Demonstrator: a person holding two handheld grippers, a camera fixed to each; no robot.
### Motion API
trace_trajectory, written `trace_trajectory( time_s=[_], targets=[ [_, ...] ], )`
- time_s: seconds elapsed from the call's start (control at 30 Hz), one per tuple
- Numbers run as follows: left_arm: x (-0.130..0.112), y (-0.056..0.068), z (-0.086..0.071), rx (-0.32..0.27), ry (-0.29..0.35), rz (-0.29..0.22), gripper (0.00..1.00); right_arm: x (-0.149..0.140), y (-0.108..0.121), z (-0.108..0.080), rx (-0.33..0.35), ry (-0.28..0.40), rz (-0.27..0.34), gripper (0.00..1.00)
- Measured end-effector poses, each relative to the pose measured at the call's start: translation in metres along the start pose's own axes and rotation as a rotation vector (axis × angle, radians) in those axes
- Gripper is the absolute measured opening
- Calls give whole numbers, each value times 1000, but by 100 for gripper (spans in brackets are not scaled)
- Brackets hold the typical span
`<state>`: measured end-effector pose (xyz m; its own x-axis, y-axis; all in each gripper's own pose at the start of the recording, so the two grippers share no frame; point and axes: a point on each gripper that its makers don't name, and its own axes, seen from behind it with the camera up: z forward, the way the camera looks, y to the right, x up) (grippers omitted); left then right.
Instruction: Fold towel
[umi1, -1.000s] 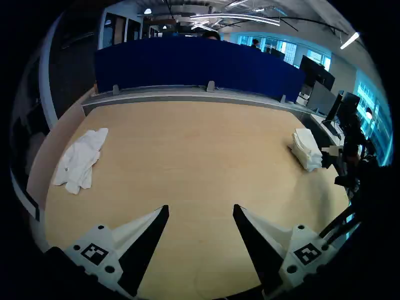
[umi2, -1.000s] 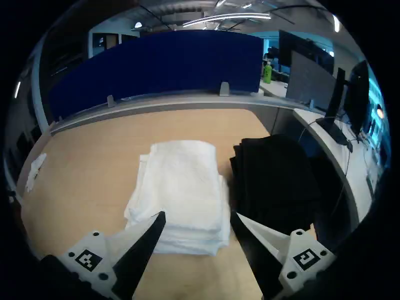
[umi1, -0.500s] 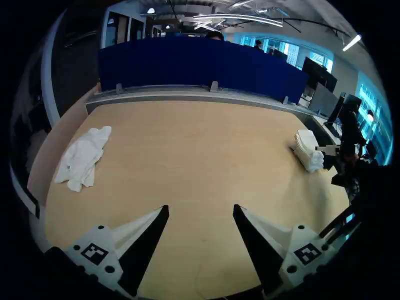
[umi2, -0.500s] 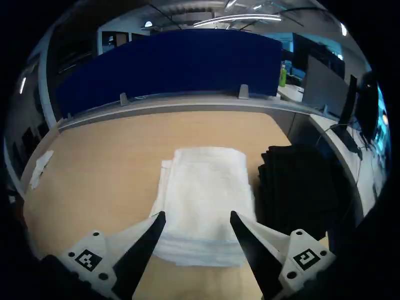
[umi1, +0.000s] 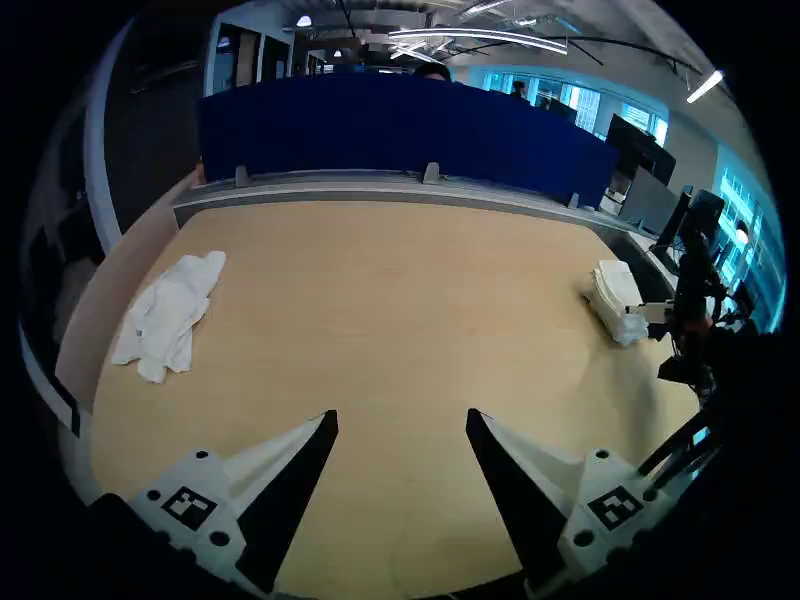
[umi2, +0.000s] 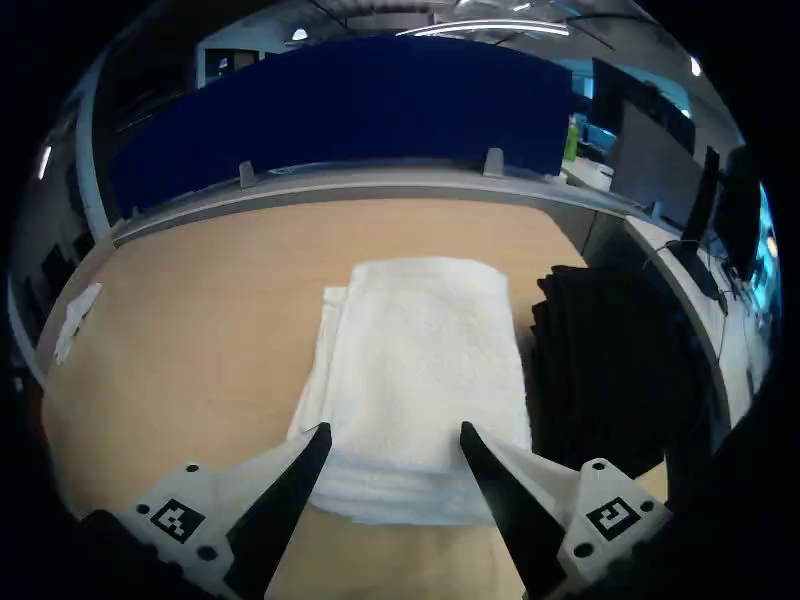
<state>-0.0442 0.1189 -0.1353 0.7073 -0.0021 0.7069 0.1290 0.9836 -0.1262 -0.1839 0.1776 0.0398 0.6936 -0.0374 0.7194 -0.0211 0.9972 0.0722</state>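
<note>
A crumpled white towel (umi1: 165, 315) lies near the left edge of the wooden table (umi1: 400, 300); it appears small and far off as the same crumpled towel (umi2: 75, 320) in the right gripper view. A stack of folded white towels (umi2: 420, 370) lies at the table's right end, seen too as the stack (umi1: 615, 300) in the left gripper view. My right gripper (umi2: 395, 445) is open, its fingertips just over the stack's near edge. My left gripper (umi1: 400, 430) is open above bare table, holding nothing. The other gripper and the hand holding it (umi1: 690, 330) sit by the stack.
A pile of folded black cloth (umi2: 610, 360) lies right of the white stack. A blue partition (umi1: 400, 125) with a grey rail runs along the table's far edge. Monitors (umi2: 700, 190) stand on the desk beyond the right end.
My right gripper has moved forward and leftward over the white stack, which is now centred between its fingers. The left gripper has barely moved. Both stay open.
</note>
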Motion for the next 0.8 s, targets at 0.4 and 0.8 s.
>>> trace_trajectory(
  time_s=[0.4,0.8],
  targets=[
    [-1,-4,-3,9,-6,5,95,-18,0,7,14,-11,5,100],
    [-1,-4,-1,16,-8,-4,95,71,1,-9,14,122,-45,100]
  ],
)
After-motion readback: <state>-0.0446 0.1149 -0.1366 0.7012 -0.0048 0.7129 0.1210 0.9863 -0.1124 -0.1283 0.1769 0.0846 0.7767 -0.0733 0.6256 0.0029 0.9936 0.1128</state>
